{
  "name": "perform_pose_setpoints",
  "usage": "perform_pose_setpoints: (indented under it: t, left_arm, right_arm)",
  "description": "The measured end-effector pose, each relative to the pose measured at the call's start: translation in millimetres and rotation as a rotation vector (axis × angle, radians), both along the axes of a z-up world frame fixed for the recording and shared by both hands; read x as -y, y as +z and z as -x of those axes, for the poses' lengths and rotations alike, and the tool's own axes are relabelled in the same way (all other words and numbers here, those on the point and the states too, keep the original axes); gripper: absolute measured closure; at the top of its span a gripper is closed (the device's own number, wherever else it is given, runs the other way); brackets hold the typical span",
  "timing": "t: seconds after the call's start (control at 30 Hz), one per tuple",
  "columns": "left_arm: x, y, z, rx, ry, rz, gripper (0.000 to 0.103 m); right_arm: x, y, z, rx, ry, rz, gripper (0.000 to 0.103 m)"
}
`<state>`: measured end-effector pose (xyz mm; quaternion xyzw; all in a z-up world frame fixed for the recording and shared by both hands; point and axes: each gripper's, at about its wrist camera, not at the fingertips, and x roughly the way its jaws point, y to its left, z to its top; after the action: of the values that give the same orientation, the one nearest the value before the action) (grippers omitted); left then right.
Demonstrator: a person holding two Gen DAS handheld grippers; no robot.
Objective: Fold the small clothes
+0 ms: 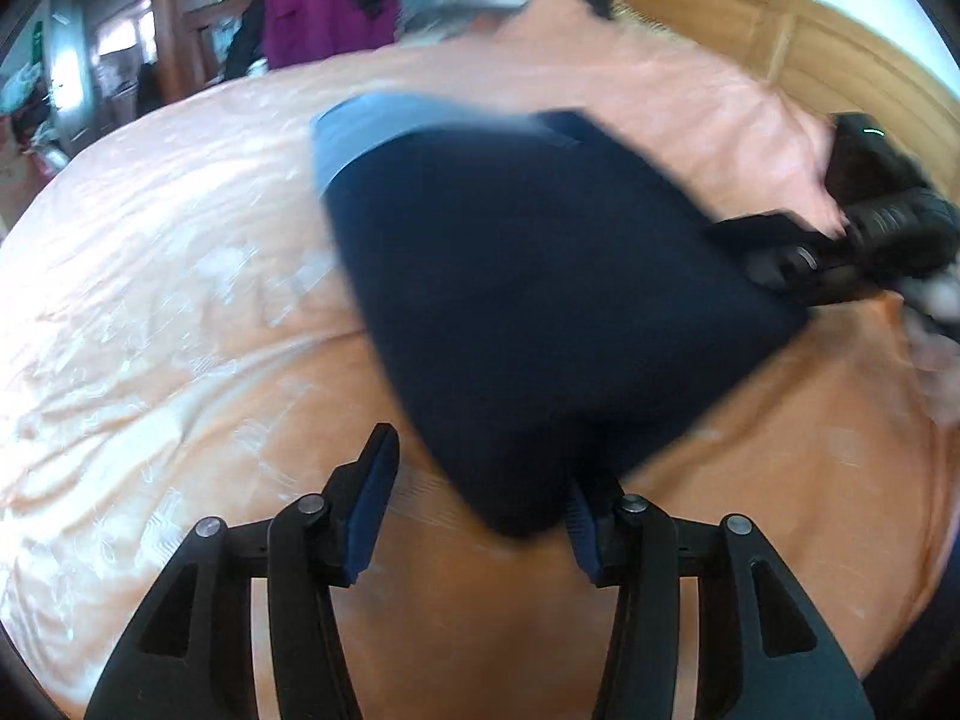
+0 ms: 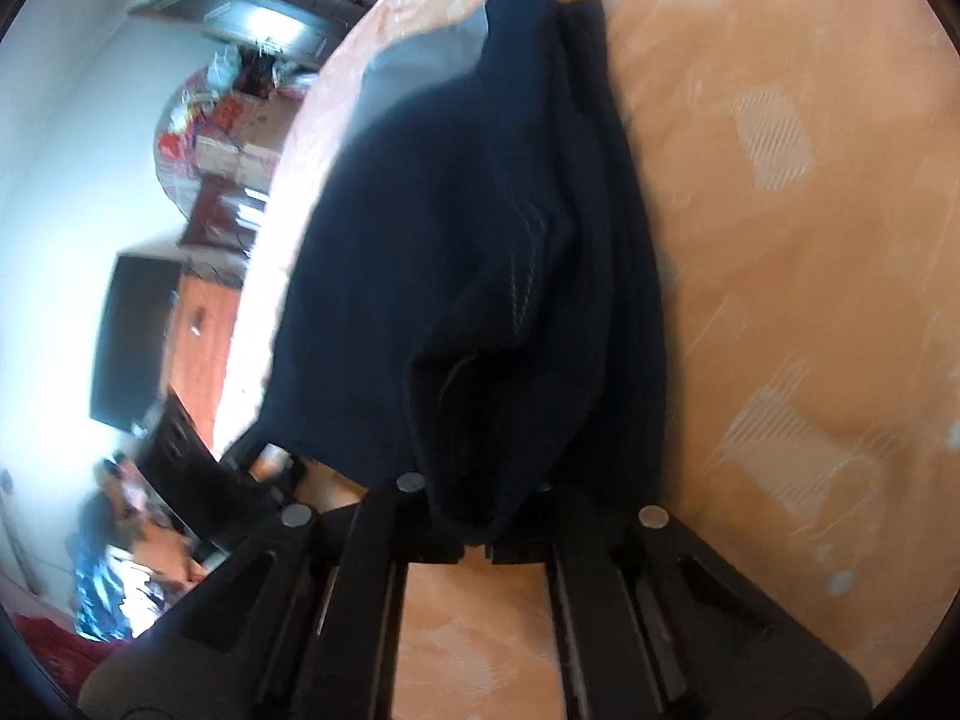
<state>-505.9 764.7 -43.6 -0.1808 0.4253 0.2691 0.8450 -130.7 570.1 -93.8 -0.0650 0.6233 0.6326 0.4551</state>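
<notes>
A small dark navy garment [image 1: 540,312] with a pale blue-grey waistband [image 1: 384,126] hangs above the peach bedspread [image 1: 150,276], blurred by motion. In the right wrist view the garment [image 2: 480,252] bunches straight ahead of the right gripper [image 2: 474,516], a fold of cloth pinched between its jaws, which are closed on it. In the left wrist view the left gripper [image 1: 480,492] has its jaws spread wide, the garment's lower corner draped against the right-hand pad [image 1: 582,531] while the left-hand pad stands apart from the cloth. Beyond the garment, far right of those jaws, sits a wooden headboard [image 1: 810,42].
</notes>
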Motion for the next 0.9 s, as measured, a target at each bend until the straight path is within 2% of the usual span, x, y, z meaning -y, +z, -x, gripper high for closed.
perform_pose_setpoints:
  t: [0.03, 0.13, 0.17, 0.23, 0.3, 0.33, 0.43, 0.5, 0.57, 0.63, 0.67, 0.73, 0.8, 0.83, 0.9]
  left_arm:
    - [-4, -2, 1, 0.005, -0.002, 0.007, 0.048]
    - [3, 8, 12, -0.046, -0.048, -0.079, 0.049]
    - [2, 10, 25, -0.059, -0.055, -0.09, 0.047]
    - [-5, 1, 35, -0.075, -0.08, -0.068, 0.041]
    - [-4, -8, 30, -0.098, -0.111, -0.076, 0.04]
    - [-1, -5, 28, -0.099, -0.122, -0.086, 0.044]
    - [6, 9, 39, -0.042, -0.165, -0.029, 0.056]
    - [7, 33, 64, 0.058, -0.154, 0.001, 0.056]
    - [0, 61, 83, 0.169, -0.102, -0.013, 0.057]
    - [-11, 81, 82, 0.264, -0.08, -0.034, 0.057]
    - [-14, 82, 73, 0.264, -0.091, -0.045, 0.057]
    - [-19, 61, 40, 0.18, -0.154, -0.06, 0.057]
    - [-16, 12, 13, -0.007, -0.234, -0.054, 0.055]
    - [-15, -12, 10, -0.049, -0.254, -0.042, 0.054]
    - [-24, -8, 11, -0.026, -0.232, -0.013, 0.045]
  right_arm:
    - [2, -2, -2, 0.007, -0.012, -0.005, 0.102]
    - [13, -2, -20, 0.007, -0.079, -0.034, 0.103]
    - [13, -9, -22, -0.026, -0.074, -0.026, 0.103]
    - [10, -14, -17, -0.004, -0.063, -0.014, 0.103]
    - [11, -9, -23, -0.003, -0.08, -0.024, 0.103]
    - [12, -7, -25, 0.001, -0.08, -0.028, 0.103]
    - [15, -12, -30, -0.039, -0.076, -0.024, 0.102]
    - [12, -17, -25, -0.059, -0.085, -0.019, 0.102]
    - [13, -22, -25, -0.075, -0.1, -0.023, 0.103]
    - [13, -25, -26, -0.098, -0.12, -0.035, 0.103]
    - [14, -25, -26, -0.094, -0.122, -0.044, 0.103]
    - [15, -24, -25, -0.085, -0.128, -0.058, 0.103]
    - [21, -27, -29, -0.104, -0.143, -0.066, 0.103]
    - [23, -27, -30, -0.103, -0.147, -0.072, 0.103]
    - [24, -25, -29, -0.082, -0.146, -0.085, 0.103]
